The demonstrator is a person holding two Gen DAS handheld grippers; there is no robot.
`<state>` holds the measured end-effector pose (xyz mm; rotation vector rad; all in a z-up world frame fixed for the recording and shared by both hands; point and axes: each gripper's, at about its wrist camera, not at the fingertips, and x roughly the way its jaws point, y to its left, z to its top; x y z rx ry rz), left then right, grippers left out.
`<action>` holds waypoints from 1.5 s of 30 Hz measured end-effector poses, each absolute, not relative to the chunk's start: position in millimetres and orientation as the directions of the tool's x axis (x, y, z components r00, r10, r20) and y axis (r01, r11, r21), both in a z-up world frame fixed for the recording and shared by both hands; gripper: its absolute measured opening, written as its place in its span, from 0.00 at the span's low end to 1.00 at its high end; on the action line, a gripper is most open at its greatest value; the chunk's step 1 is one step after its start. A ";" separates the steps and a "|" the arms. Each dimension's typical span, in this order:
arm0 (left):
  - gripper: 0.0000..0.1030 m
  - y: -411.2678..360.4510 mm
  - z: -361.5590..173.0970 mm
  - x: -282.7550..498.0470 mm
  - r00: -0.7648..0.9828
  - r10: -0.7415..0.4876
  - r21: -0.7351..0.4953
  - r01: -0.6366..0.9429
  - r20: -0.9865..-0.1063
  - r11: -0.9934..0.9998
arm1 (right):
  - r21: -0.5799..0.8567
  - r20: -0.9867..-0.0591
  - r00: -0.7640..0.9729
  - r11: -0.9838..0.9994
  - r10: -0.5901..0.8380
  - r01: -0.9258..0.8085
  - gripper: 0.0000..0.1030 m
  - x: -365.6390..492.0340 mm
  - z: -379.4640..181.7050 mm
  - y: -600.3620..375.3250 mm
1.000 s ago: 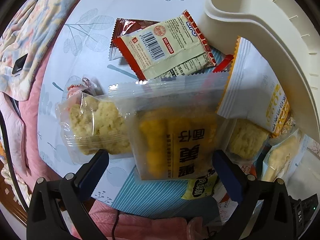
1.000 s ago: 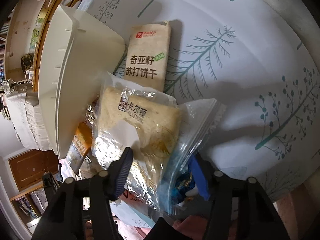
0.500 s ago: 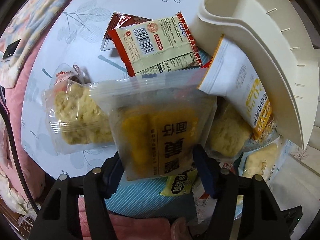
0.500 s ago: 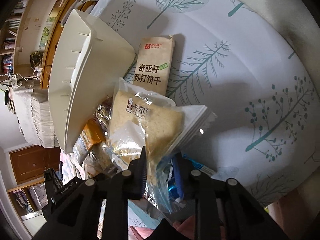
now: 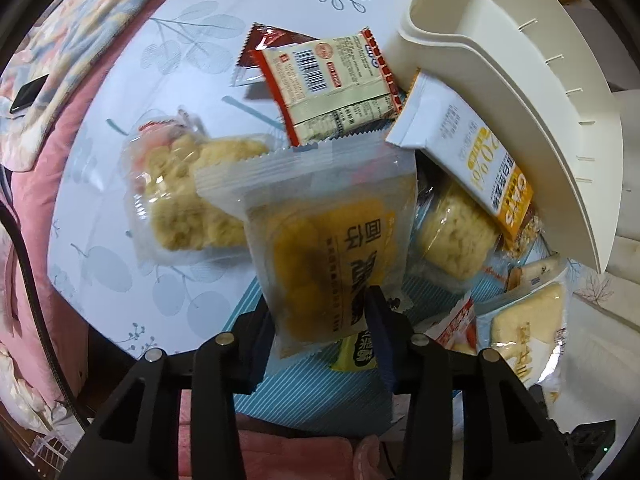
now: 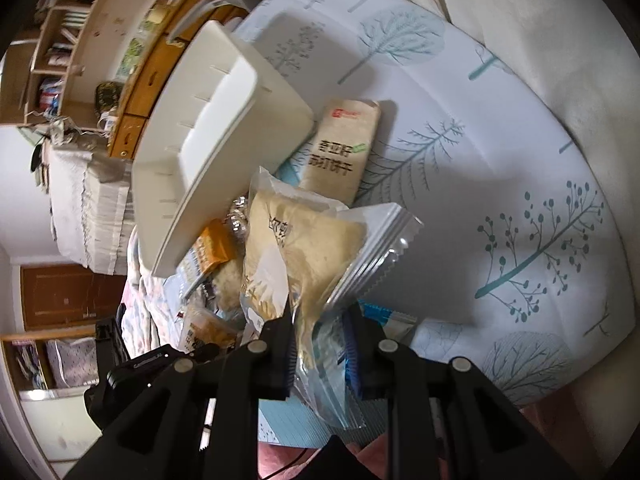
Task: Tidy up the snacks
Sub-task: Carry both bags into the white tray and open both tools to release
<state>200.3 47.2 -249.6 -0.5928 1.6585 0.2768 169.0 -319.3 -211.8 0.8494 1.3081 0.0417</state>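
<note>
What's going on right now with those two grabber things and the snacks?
Left hand-held gripper closing on yellow cake packet. Right hand-held gripper shut on pale bread packet. White bin alongside, nothing blocking.

We see a white cloth (image 6: 500, 128) printed with teal trees covering the surface. Behind it stand wooden shelves (image 6: 68, 20) with books, orange-brown drawers (image 6: 140, 120) and a brown door (image 6: 68, 296). A pink blanket (image 5: 36, 216) lies at the cloth's edge. Light is soft, indoor.
</note>
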 end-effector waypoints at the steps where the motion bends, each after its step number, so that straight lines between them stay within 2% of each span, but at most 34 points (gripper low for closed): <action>1: 0.40 48.2 -248.1 195.2 -0.078 -0.218 -0.146 -0.525 -0.973 0.838 | 0.570 -0.821 0.308 0.707 0.480 0.418 0.20 167.6 -210.2 -320.5; 11: 0.40 73.2 -207.7 146.2 -0.059 -0.224 -0.164 -0.507 -0.973 0.846 | 0.631 -0.768 0.373 0.713 0.521 0.305 0.20 160.7 -179.2 -312.5; 15: 0.38 74.0 -187.8 145.4 -0.058 -0.189 -0.141 -0.468 -0.980 0.873 | 0.660 -0.737 0.394 0.708 0.549 0.250 0.20 166.7 -168.3 -303.8; 29: 0.33 52.4 -102.9 225.8 0.092 -0.134 -0.157 -0.323 -0.987 0.933 | 0.745 -0.617 0.507 0.654 0.601 0.131 0.20 214.6 -138.2 -281.4; 39: 0.27 37.6 -84.9 295.3 0.157 -0.151 -0.186 -0.242 -0.976 0.952 | 0.739 -0.611 0.559 0.656 0.560 0.150 0.20 256.9 -138.0 -285.2; 41: 0.22 34.8 -87.2 307.7 0.164 -0.164 -0.200 -0.232 -0.973 0.952 | 0.733 -0.619 0.559 0.662 0.551 0.159 0.20 265.2 -140.8 -284.6; 43: 0.11 32.3 -89.4 319.8 0.186 -0.186 -0.224 -0.214 -0.965 0.951 | 0.727 -0.627 0.556 0.667 0.545 0.166 0.20 273.6 -143.2 -284.8; 45: 0.11 28.5 -89.5 331.6 0.221 -0.197 -0.241 -0.189 -0.955 0.952 | 0.720 -0.637 0.553 0.671 0.538 0.176 0.20 281.9 -146.1 -282.8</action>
